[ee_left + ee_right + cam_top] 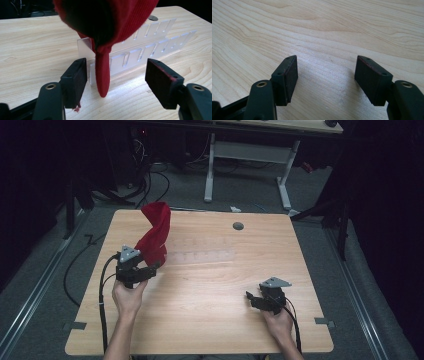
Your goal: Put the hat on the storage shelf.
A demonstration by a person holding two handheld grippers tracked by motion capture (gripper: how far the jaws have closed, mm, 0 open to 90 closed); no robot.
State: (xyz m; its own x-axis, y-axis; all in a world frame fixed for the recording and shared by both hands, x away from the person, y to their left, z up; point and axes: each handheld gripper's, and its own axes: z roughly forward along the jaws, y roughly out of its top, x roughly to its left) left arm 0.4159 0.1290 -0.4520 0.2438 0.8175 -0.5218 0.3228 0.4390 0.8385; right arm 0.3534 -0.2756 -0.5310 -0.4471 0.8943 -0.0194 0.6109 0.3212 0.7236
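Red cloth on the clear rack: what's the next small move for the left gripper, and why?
Probably ease the left gripper back toward the person. Its fingers are open, and the red cloth is draped over the clear slotted rack, its tip hanging between them ungripped. The right gripper is open over bare table.

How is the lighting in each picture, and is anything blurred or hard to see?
High view: dim, dark surroundings; the clear slotted rack is barely visible. Left gripper view: bright; the red cloth is close and shadowed inside. Right gripper view: the table is evenly lit, with wood grain sharp.
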